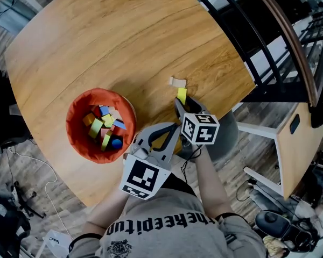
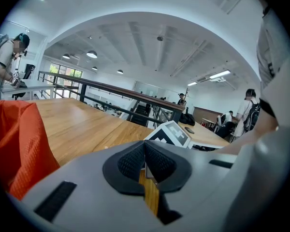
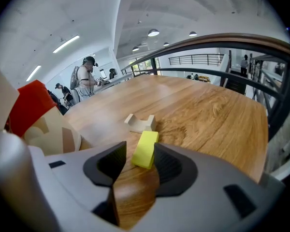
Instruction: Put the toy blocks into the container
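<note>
R gripper [image 3: 138, 153]: fingers [image 3: 170, 167] wide apart, gripping nothing. Yellow block [image 3: 146, 148] lies on the counter [image 3: 208, 110] btwn them, close to the finger on that view's right. Can't tell if it touches; clear gap to the other finger. Just past the fingertips, apart from the yellow one: beige arch block [image 3: 140, 123]. Well off to the fingers' left: container [image 3: 31, 105], orange top, pale outside.

L gripper [image 2: 146, 161]: fingers [image 2: 130, 163] pressed together, nothing btwn them, only a sliver of counter below. Just beyond the tips sits the R gripper's marker cube [image 2: 170, 133]. Orange container cloth fills the far left of that view.

Only the R gripper view shows the gap beside the yellow block. Only the L gripper view shows the L fingers meeting; in head view the L gripper [image 1: 176, 127] is just a grey wedge, next to the container and aimed toward the R gripper.

Only head view looks into the container: a heap of coloured blocks [image 1: 105, 127] inside. The gripper views see just its outside.

People [image 3: 87, 79] far behind the counter show in the gripper views only.
</note>
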Available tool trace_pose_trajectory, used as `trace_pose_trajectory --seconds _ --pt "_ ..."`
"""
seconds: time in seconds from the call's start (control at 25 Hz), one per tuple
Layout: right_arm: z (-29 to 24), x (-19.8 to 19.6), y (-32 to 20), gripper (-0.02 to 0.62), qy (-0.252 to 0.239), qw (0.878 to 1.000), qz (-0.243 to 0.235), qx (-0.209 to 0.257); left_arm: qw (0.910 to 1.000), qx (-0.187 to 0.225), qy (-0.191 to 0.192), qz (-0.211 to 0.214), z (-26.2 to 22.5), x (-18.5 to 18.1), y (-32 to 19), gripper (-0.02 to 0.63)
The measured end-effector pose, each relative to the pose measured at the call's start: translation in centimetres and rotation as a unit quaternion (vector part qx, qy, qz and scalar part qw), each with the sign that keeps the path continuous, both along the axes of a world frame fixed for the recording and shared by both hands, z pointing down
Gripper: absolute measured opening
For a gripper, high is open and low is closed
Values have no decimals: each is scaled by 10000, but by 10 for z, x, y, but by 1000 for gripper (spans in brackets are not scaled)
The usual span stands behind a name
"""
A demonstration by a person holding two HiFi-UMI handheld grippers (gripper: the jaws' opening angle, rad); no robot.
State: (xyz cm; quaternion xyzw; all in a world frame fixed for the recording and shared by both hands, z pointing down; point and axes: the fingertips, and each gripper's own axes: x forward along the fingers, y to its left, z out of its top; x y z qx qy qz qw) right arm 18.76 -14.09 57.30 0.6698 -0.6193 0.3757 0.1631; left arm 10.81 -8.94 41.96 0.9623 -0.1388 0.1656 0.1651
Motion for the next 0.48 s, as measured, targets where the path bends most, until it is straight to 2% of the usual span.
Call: trace_pose_trajectory --seconds 0.4,0.48 --pt "12 -1 0 187 187 9996 10 -215 10000 -30 -19 16 3 -1 -1 14" --pt "13 0 0 172 218 9995 39 -219 10000 -31 -18 12 3 -1 -1 14"
